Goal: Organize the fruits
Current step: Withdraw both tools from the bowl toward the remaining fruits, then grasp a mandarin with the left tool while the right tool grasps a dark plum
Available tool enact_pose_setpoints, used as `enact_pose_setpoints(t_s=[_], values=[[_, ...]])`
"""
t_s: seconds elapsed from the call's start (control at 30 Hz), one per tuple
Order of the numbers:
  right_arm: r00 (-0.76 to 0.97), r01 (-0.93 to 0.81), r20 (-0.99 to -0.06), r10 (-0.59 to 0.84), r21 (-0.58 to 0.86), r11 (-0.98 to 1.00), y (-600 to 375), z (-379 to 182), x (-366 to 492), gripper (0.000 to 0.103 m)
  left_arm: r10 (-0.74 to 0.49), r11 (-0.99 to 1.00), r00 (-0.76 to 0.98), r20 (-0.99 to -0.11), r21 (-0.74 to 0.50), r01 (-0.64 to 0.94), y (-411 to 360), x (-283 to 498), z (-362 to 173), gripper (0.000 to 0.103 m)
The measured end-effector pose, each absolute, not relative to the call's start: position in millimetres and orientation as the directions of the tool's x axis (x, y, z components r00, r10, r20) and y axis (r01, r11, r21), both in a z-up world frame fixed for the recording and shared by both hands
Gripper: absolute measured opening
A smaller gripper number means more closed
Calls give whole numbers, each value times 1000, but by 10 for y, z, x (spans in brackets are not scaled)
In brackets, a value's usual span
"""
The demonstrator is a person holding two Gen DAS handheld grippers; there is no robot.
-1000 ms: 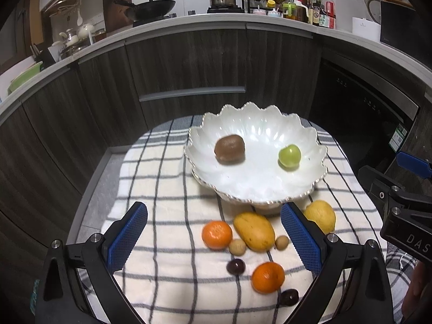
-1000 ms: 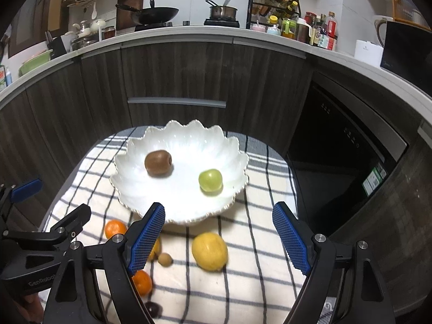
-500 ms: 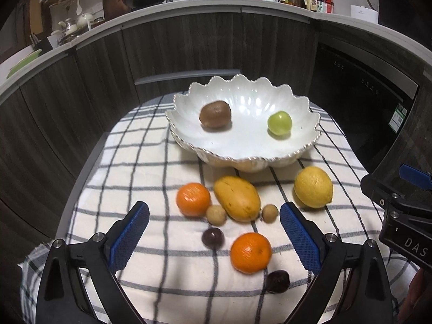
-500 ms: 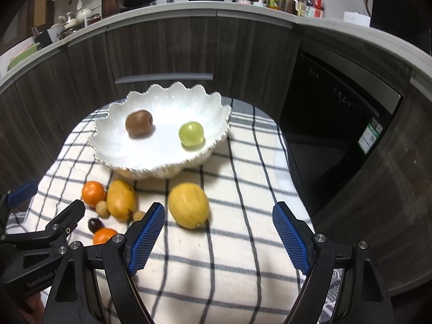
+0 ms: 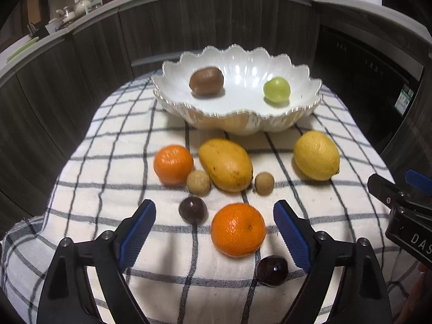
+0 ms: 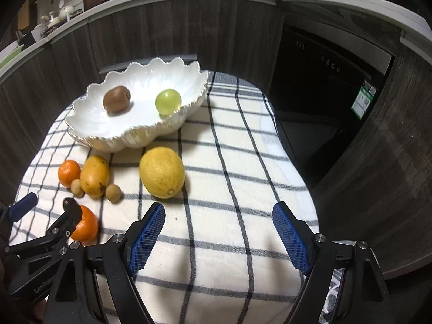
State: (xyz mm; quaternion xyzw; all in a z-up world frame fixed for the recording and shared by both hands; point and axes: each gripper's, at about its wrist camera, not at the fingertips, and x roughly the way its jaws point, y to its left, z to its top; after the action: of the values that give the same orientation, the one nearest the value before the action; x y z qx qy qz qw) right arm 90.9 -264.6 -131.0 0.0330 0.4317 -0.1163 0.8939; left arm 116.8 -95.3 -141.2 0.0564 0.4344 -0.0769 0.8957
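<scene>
Both grippers have come down toward the checked cloth (image 5: 108, 189) over the last second, so the loose fruit now fills the lower field of each view, where before the white bowl (image 5: 237, 113) sat between the pads. The left gripper (image 5: 214, 228) is wide open and empty; the near orange (image 5: 238, 233) lies between its blue pads without touching either, with one dark plum (image 5: 193, 209) just beyond toward the left pad and a second dark plum (image 5: 272, 270) close by the right pad. Farther off lie a second orange (image 5: 173, 164), a mango (image 5: 226, 164) flanked by two small tan fruits (image 5: 198, 183) (image 5: 264, 183), and a lemon (image 5: 316, 155). The right gripper (image 6: 218, 228) is likewise wide open and empty, with the lemon (image 6: 162, 172) just ahead of its left pad. The bowl holds only a kiwi (image 5: 206, 80) and a green fruit (image 5: 276, 91), well apart. The descent suggests that a pick is being set up, most likely the near orange for the left gripper and perhaps the lemon for the right; eight fruits remain on the cloth, so the sorting is at an early stage.
</scene>
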Motion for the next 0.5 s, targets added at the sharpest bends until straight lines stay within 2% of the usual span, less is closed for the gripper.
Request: enact_pose_setpoints(t_s=[0.23, 0.47, 0.5], values=[[583, 239, -794, -174, -38, 970, -2668, -1418, 924, 83, -87, 980, 586, -805, 37, 196, -998, 1183, -1544, 76], [572, 236, -804, -164, -30, 971, -2674, -1466, 949, 83, -100, 979, 573, -813, 23, 203, -1027, 1189, -1614, 72], [571, 236, -805, -163, -29, 971, -2673, -1470, 952, 83, -101, 979, 568, -817, 22, 204, -1034, 1196, -1632, 69]])
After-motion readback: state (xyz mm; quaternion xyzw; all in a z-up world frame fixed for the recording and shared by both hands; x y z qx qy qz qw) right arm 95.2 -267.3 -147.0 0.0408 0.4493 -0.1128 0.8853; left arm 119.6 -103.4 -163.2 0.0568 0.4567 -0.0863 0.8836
